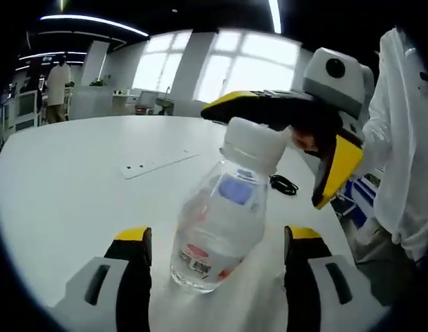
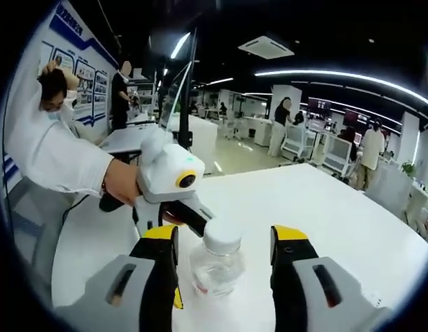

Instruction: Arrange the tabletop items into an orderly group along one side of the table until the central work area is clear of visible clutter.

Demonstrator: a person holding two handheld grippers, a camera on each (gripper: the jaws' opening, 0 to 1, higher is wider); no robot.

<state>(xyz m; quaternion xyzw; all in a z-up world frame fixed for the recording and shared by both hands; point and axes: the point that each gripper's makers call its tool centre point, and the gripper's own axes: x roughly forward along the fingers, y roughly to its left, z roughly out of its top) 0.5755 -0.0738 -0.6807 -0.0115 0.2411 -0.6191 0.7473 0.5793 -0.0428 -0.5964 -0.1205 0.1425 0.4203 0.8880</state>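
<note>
- Your clear plastic water bottle, white-capped and apparently empty, leans on the white table between both grippers.
- Your left gripper has its jaws spread apart either side of the bottle's base.
- Your right gripper is also spread wide, flanking it.
- The left gripper view adds a flat white strip and a black cable.

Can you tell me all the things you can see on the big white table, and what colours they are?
water bottle: one, clear with a white cap, standing on the table between both grippers' open jaws
power strip: one, white, lying flat farther back on the table
cable: one, black, coiled by the table's edge
table: one, white
left gripper: one, yellow-tipped, open around the bottle
right gripper: one, yellow-tipped, open around the bottle
hand: one, in a white sleeve, holding the left gripper
</note>
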